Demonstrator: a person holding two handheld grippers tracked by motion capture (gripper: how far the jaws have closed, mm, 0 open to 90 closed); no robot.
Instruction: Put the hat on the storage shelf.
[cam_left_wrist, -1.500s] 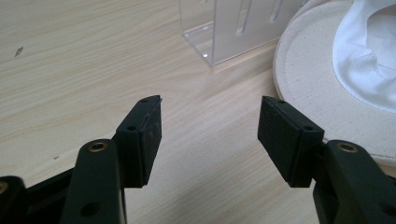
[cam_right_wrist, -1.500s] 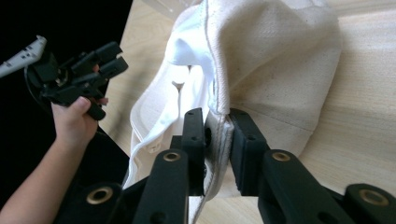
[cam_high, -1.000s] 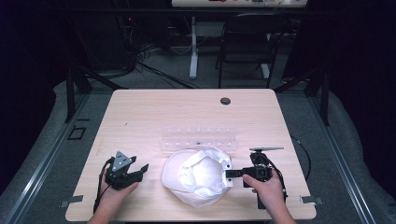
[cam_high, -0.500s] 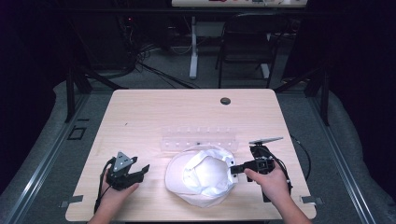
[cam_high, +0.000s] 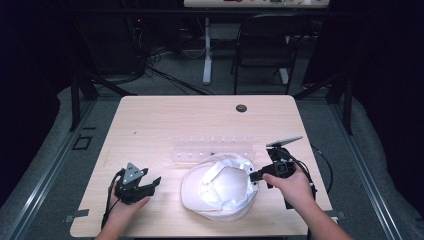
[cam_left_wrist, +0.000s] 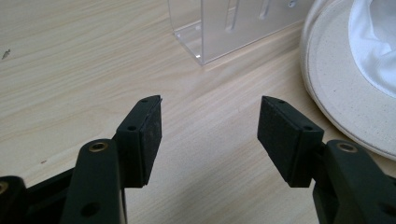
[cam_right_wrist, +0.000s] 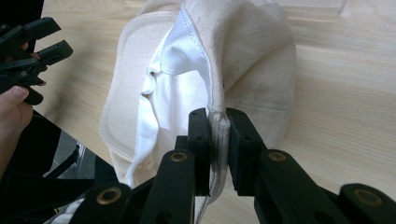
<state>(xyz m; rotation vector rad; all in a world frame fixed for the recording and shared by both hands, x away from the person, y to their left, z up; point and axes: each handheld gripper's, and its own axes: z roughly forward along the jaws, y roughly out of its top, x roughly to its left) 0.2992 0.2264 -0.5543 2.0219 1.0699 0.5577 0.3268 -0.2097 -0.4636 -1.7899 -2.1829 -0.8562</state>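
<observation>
A cream-white cap (cam_high: 220, 190) lies upside down near the table's front edge, its white lining facing up. My right gripper (cam_high: 255, 175) is shut on the cap's rim at its right side and holds that edge lifted off the table; in the right gripper view the pads pinch the folded rim (cam_right_wrist: 218, 135) of the cap (cam_right_wrist: 243, 60). My left gripper (cam_high: 150, 184) rests at the front left, apart from the cap, open. Its jaws stand wide over bare wood in the left gripper view, with the cap's brim (cam_left_wrist: 345, 102) to the right.
A clear acrylic rack (cam_high: 212, 149) stands just behind the cap, its corner (cam_left_wrist: 224, 28) ahead of the left gripper. A round grommet hole (cam_high: 241, 108) sits at the table's far edge. A chair (cam_high: 265, 45) and cables are beyond the table.
My right gripper has risen with the cap's rim in it, lifting and tilting the cap's right side. The left gripper has stayed in place.
</observation>
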